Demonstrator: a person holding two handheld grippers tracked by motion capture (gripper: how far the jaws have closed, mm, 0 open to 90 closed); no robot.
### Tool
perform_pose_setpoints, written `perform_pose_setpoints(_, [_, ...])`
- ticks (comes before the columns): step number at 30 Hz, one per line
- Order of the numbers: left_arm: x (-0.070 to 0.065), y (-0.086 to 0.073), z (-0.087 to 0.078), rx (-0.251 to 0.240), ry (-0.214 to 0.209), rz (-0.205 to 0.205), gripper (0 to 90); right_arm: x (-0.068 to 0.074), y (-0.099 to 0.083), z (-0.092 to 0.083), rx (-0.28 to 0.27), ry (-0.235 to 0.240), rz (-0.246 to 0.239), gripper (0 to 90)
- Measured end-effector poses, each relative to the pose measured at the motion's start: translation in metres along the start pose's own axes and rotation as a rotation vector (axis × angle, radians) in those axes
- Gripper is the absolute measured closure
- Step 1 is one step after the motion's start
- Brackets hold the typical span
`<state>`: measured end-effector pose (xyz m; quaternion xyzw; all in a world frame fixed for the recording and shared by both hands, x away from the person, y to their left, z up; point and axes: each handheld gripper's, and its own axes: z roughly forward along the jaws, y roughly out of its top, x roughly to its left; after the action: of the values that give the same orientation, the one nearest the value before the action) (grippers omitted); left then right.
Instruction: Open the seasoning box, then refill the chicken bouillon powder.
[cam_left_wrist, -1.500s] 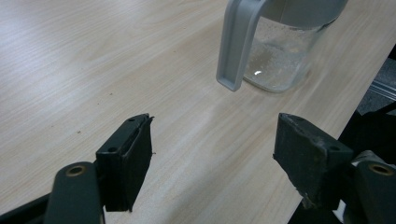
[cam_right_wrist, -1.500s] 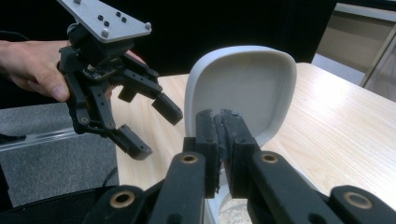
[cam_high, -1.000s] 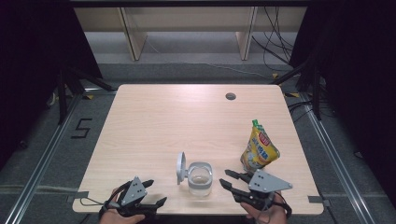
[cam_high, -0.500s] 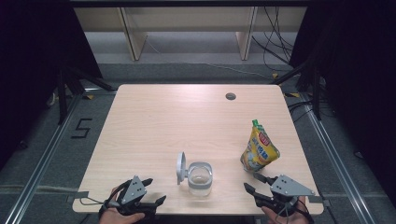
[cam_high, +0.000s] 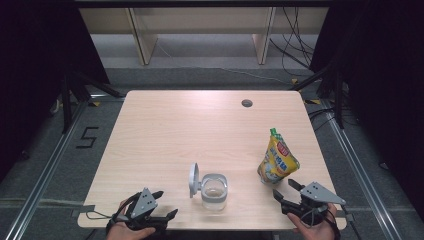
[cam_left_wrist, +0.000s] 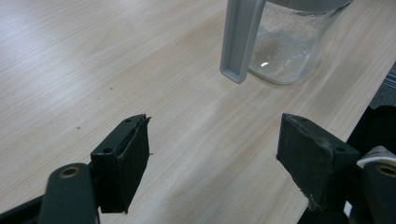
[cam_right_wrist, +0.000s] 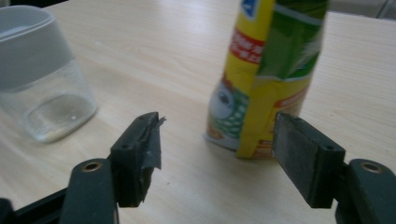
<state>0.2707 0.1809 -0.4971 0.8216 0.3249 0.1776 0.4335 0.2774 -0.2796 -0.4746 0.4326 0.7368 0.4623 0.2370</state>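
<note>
The right tongs (cam_high: 289, 192) have drawn away from the jar (cam_high: 215, 191) to the near right corner of the tabletop (cam_high: 165, 130). Their jaws have just been opening and stand spread, empty, just short of the upright yellow pouch (cam_high: 278, 161). The left tongs (cam_high: 162, 204) rest spread, empty, near-left of the open-lidded jar.

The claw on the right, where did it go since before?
The right claw slid away from the clear jar toward the table's right edge, below the yellow pouch, and its jaws have just been opening with nothing between them. The left claw, jar and pouch stayed put.
</note>
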Motion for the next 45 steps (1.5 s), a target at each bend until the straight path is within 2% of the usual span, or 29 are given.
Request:
perform_pose_setpoints(1, [0.002, 0.000, -0.001, 0.032, 0.010, 0.011, 24.7, -0.001, 0.000, 0.001, -0.002, -0.014, 0.017, 31.0])
perform_pose_setpoints(2, [0.001, 0.000, 0.000, 0.021, 0.006, -0.003, 24.7, -0.001, 0.000, 0.002, 0.005, -0.018, 0.045, 29.5])
perform_pose_setpoints(4, [0.001, -0.001, 0.000, 0.006, 0.008, -0.013, 24.8, -0.005, 0.000, 0.004, 0.006, -0.024, 0.048, 28.1])
perform_pose_setpoints(6, [0.002, 0.000, 0.000, 0.024, 0.016, -0.002, 24.8, -0.010, -0.001, 0.009, -0.013, -0.030, 0.027, 24.6])
perform_pose_setpoints(8, [0.002, 0.000, 0.001, 0.018, 0.007, -0.019, 24.8, -0.010, 0.000, 0.012, -0.012, -0.046, 0.058, 23.4])
perform_pose_setpoints(9, [0.002, 0.000, 0.002, 0.012, 0.008, -0.020, 24.8, -0.016, 0.001, 0.016, -0.018, -0.043, 0.027, 21.6])
perform_pose_setpoints(10, [0.002, 0.000, 0.003, 0.007, 0.014, -0.027, 24.8, -0.016, 0.001, 0.016, -0.018, -0.043, 0.027, 21.6])
perform_pose_setpoints(11, [0.001, 0.000, 0.004, 0.013, 0.002, -0.031, 24.8, -0.015, 0.001, 0.018, -0.026, -0.048, 0.056, 20.3])
perform_pose_setpoints(12, [0.001, 0.000, 0.003, 0.021, 0.008, -0.015, 24.8, -0.018, 0.000, 0.021, -0.028, -0.043, 0.037, 20.5])
perform_pose_setpoints(14, [0.000, -0.001, 0.005, 0.014, -0.001, -0.028, 24.8, -0.018, -0.001, 0.024, -0.020, -0.050, 0.099, 18.8])
perform_pose_setpoints(19, [0.000, 0.000, 0.005, 0.026, -0.005, -0.015, 24.3, -0.023, 0.000, 0.030, -0.037, -0.047, 0.069, 16.8])
perform_pose_setpoints(21, [0.001, 0.000, 0.005, 0.023, -0.006, -0.015, 23.6, -0.027, 0.001, 0.035, -0.056, -0.054, 0.012, 16.7])
perform_pose_setpoints(22, [0.001, 0.000, 0.005, 0.023, -0.007, -0.013, 23.1, -0.022, 0.001, 0.035, -0.033, -0.049, 0.092, 16.5])
perform_pose_setpoints(23, [0.001, 0.000, 0.005, 0.024, -0.008, -0.010, 22.3, -0.022, 0.002, 0.037, -0.037, -0.051, 0.087, 16.2])
perform_pose_setpoints(24, [0.001, 0.000, 0.005, 0.022, -0.009, -0.008, 21.6, -0.026, 0.002, 0.041, -0.062, -0.049, 0.040, 16.1])
perform_pose_setpoints(25, [0.001, 0.000, 0.005, 0.023, -0.009, -0.008, 20.8, -0.023, 0.002, 0.042, -0.055, -0.041, 0.093, 16.0])
perform_pose_setpoints(27, [0.001, 0.000, 0.005, 0.022, 0.001, -0.006, 19.7, -0.027, 0.003, 0.045, -0.055, -0.050, 0.072, 15.9])
perform_pose_setpoints(30, [0.001, 0.000, 0.004, 0.017, -0.010, -0.013, 19.7, -0.025, 0.002, 0.046, -0.064, -0.051, 0.109, 15.8])
perform_pose_setpoints(31, [-0.001, 0.000, 0.006, -0.002, -0.011, -0.024, 19.7, -0.026, 0.002, 0.048, -0.071, -0.058, 0.103, 15.8])
perform_pose_setpoints(33, [-0.001, 0.000, 0.004, 0.025, -0.007, 0.003, 19.7, -0.030, 0.003, 0.049, -0.079, -0.061, 0.068, 15.8])
perform_pose_setpoints(34, [-0.002, 0.000, 0.006, 0.009, -0.014, -0.003, 19.7, -0.029, 0.003, 0.050, -0.074, -0.064, 0.093, 15.9])
perform_pose_setpoints(36, [-0.002, 0.000, 0.005, 0.014, -0.016, -0.002, 19.8, -0.028, 0.003, 0.051, -0.089, -0.055, 0.098, 15.9])
perform_pose_setpoints(37, [-0.002, 0.000, 0.006, 0.012, -0.017, 0.000, 19.8, -0.031, 0.004, 0.052, -0.106, -0.077, 0.017, 16.0])
perform_pose_setpoints(39, [-0.002, 0.001, 0.007, 0.007, -0.025, -0.003, 19.8, -0.027, 0.004, 0.051, -0.066, -0.069, 0.040, 16.0])
perform_pose_setpoints(40, [-0.001, 0.001, 0.006, 0.028, -0.024, 0.011, 19.8, -0.026, 0.004, 0.051, -0.066, -0.070, 0.043, 16.2])
perform_pose_setpoints(42, [-0.001, 0.001, 0.007, 0.039, -0.024, 0.022, 19.8, -0.027, 0.003, 0.055, -0.079, -0.082, 0.027, 16.4])
perform_pose_setpoints(43, [-0.002, 0.001, 0.008, 0.028, -0.018, 0.019, 19.8, -0.027, 0.004, 0.054, -0.057, -0.084, 0.026, 16.6])
perform_pose_setpoints(44, [-0.003, 0.001, 0.008, 0.015, -0.022, 0.007, 19.9, -0.022, 0.004, 0.054, -0.070, -0.077, 0.084, 16.7])
perform_pose_setpoints(45, [-0.002, 0.001, 0.008, 0.026, -0.021, 0.019, 19.9, -0.023, 0.004, 0.055, -0.078, -0.084, 0.076, 16.8])
